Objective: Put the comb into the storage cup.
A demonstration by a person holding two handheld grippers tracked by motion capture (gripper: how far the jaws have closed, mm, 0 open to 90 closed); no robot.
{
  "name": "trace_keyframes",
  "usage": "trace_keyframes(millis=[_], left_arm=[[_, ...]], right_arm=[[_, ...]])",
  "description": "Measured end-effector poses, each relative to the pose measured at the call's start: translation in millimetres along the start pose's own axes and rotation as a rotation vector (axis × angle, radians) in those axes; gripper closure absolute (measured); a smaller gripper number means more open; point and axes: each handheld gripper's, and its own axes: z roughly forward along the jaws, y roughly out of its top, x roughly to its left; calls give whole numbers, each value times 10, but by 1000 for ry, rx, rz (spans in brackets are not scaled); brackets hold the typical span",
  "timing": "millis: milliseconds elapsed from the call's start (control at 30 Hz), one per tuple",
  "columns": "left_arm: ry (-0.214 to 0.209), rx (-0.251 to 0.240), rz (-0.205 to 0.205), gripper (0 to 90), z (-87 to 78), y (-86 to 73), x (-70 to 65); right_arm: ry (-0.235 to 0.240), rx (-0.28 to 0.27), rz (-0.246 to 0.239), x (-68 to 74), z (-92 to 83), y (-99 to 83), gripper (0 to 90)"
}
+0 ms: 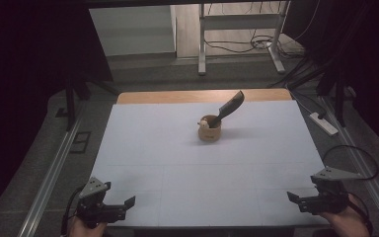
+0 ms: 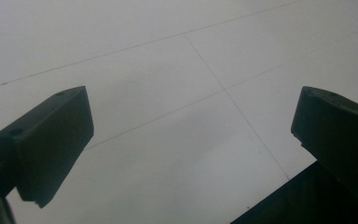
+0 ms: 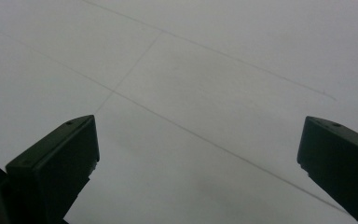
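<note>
White table [image 1: 177,177], faint seams across it. Left gripper [image 1: 123,203] at the near left corner and right gripper [image 1: 296,198] at the near right corner, jaws wide, holding nothing. Wooden cup [image 1: 210,132] stands mid-table toward the far edge, well apart from both; dark knife [image 1: 228,109] leans in it.

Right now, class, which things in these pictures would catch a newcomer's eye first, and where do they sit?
A small round wooden holder stands alone past the middle of the white table, with a dark flat tool leaning out to the upper right. At the near edge, the left gripper and right gripper sit at opposite corners, jaws open.
</note>
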Motion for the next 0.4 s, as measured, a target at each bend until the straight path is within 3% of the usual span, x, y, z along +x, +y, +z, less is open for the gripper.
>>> trace_keyframes(millis=[400], left_arm=[[-3, 8, -6, 0, 9, 5, 4]], right_arm=[[-36, 43, -14, 6, -12, -51, 0]])
